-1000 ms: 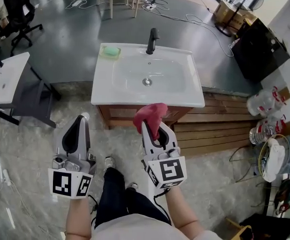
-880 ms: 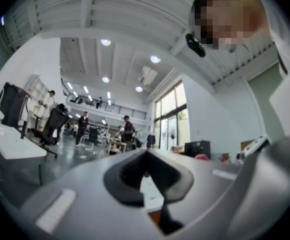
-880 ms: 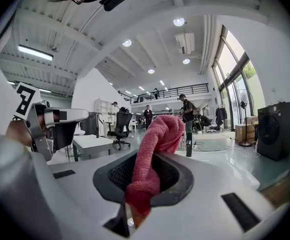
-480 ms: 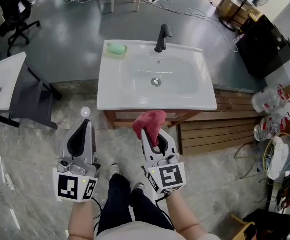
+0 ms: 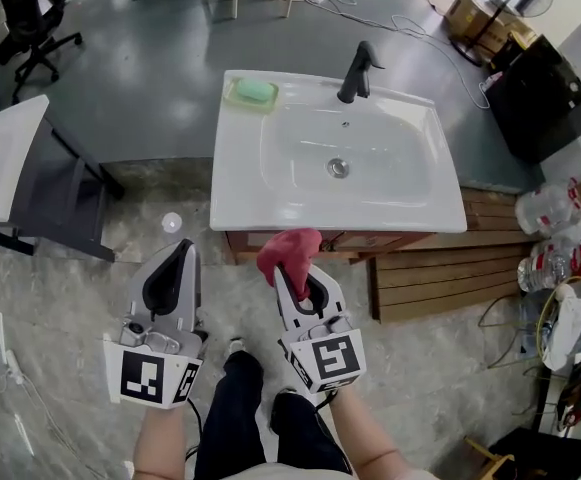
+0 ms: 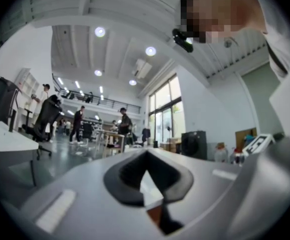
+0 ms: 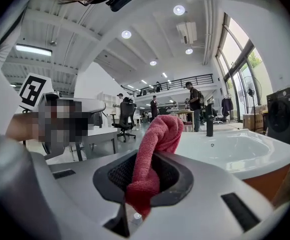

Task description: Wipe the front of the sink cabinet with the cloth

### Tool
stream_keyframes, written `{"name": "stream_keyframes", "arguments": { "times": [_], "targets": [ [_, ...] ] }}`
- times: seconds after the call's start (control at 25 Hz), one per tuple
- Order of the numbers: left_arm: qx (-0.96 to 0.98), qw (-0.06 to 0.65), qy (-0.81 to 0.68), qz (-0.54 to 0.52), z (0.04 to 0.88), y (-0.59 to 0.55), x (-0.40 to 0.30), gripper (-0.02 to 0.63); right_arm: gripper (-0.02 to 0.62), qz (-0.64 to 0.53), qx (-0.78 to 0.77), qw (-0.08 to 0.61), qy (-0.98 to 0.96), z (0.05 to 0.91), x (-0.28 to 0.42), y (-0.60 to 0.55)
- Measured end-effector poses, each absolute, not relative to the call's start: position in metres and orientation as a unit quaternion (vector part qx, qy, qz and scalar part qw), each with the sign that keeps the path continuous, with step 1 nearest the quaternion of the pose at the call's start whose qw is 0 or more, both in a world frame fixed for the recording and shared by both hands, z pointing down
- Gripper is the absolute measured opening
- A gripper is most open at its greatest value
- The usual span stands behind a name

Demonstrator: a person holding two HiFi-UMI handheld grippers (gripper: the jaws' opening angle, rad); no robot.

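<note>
No legible text, no readable numbers

Head view steeply down, right gripper view low — sink (image 5: pixel 238 173) (shared)

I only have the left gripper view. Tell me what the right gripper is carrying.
Observer: The right gripper is shut on a red cloth, which sticks up past its tips.
Operator: Report whether the cloth is on the cabinet.
Observer: No. In the right gripper view the wooden cabinet front sits off to the right under the white basin, apart from the cloth.
Operator: Say what else is on the basin.
Observer: A green soap dish at its back left corner, left of the black tap.
</note>
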State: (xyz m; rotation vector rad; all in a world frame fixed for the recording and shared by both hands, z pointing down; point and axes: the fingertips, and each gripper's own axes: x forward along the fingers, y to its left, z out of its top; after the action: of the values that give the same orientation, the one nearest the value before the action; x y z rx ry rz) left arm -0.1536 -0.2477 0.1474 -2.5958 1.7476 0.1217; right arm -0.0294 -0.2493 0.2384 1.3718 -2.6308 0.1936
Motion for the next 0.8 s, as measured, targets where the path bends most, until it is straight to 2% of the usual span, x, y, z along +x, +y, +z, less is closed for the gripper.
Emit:
{"name": "stream_keyframes", "arguments": {
  "times": [0.8],
  "targets": [
    [-0.804, 0.045, 0.589, 0.064, 0.328, -0.248, -0.145, 0.008, 0.061, 0.003, 0.380, 0.085, -0.921, 0.386, -0.067, -0.269]
  ]
}}
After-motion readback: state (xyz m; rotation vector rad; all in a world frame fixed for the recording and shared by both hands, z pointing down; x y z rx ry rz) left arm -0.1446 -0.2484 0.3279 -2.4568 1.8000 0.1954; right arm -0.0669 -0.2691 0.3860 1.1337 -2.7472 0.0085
